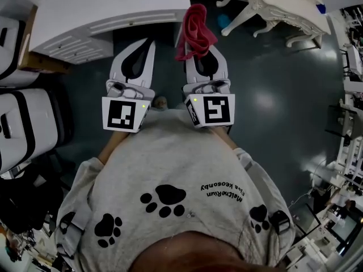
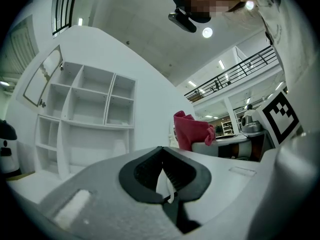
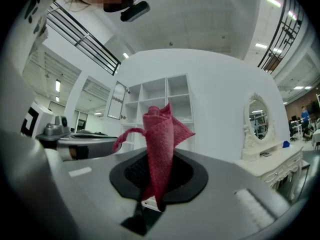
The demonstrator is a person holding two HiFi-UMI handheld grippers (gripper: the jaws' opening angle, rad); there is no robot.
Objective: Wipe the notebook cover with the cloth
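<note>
The red cloth (image 1: pixel 194 30) hangs bunched from my right gripper (image 1: pixel 203 58), which is shut on it and held close to my chest, pointing away from me. In the right gripper view the cloth (image 3: pixel 160 144) stands up out of the jaws of the right gripper (image 3: pixel 155 186). My left gripper (image 1: pixel 142 50) is beside it, shut with nothing between its jaws (image 2: pixel 164 171). The left gripper view shows the cloth (image 2: pixel 192 130) to its right. No notebook shows in any view.
A white desk (image 1: pixel 108 10) lies ahead on the left and a white ornate table (image 1: pixel 272 4) ahead on the right, with dark floor (image 1: pixel 266 95) between. A white shelf unit (image 2: pixel 85 109) and a vanity with a mirror (image 3: pixel 257 126) stand ahead.
</note>
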